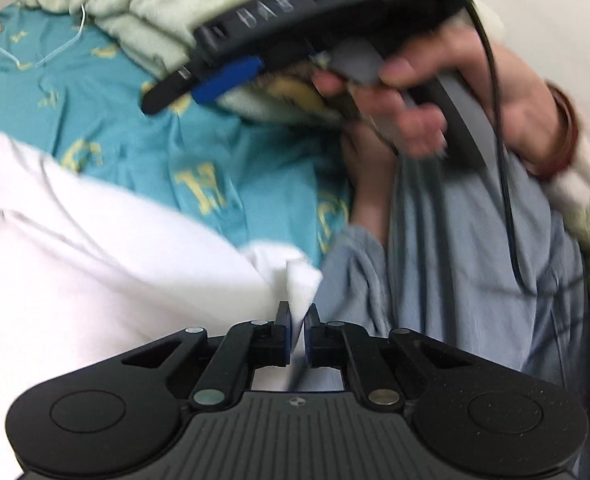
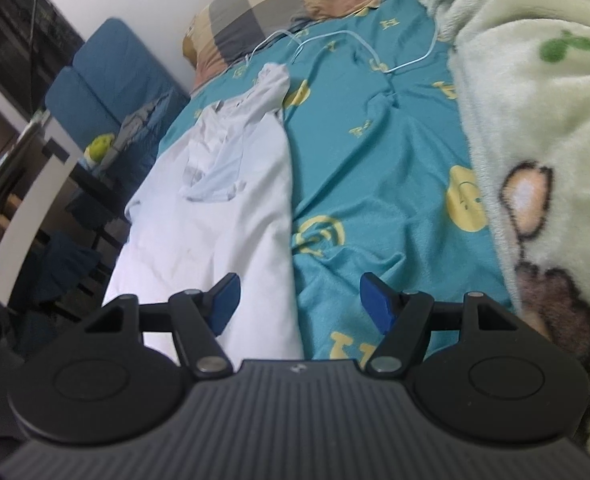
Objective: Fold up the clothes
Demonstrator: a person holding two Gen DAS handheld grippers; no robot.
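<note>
The teal bedsheet (image 2: 375, 168) with its yellow letters is my working surface, and the white shirt (image 2: 215, 216) lies on it lengthwise, collar end toward the plaid pillow (image 2: 279, 12), hem end toward me. It hugs the bed's left edge; past that edge the floor drops away beside a blue chair (image 2: 107, 80). To the right of the shirt the sheet is bare up to the green fleece blanket (image 2: 535, 140), so I judge that any fold across should go rightward, into that open strip, not toward the drop.

My left gripper (image 1: 297, 318) is nearer the work: its jaws are pressed together, pinching a corner of the white cloth at the near end, which stands up between the pads. My right gripper (image 2: 299, 302) hovers with jaws spread and nothing between them, straddling the shirt's right edge where white meets teal. My right hand (image 1: 435, 96) wraps its handle.
</note>
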